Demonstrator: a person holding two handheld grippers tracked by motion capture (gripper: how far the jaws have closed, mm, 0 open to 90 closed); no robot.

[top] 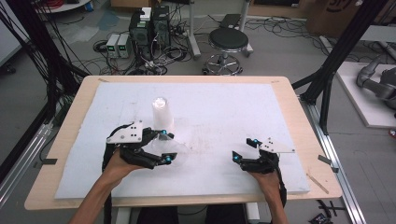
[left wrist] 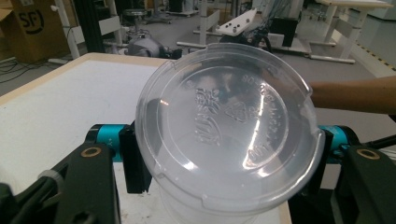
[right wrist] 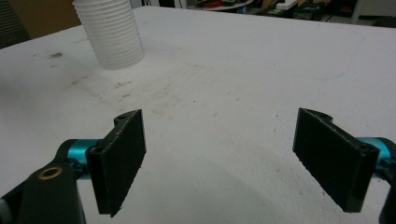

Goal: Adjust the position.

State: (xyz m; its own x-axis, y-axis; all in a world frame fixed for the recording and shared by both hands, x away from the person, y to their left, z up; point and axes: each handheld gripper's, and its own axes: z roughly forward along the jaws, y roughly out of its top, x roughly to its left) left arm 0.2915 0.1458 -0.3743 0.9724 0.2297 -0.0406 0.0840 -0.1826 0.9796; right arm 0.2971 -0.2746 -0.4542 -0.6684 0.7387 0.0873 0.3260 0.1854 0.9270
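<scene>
The left gripper holds a clear round plastic cup between its jaws, mouth facing the hand. The white ribbed cup stack stands at twelve o'clock from it, nearer than to the empty, wide-open right gripper.

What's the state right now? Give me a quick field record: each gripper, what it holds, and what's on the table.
left gripper: in the high view, at the table's left, just in front of the cup stack
left hold: clear plastic lid sits between its fingers, tilted toward the camera
right gripper: open, fingers wide apart, nothing between them, over bare white board
cup stack: upright stack of white ribbed cups, left of centre
surface: white board on a wooden table
</scene>
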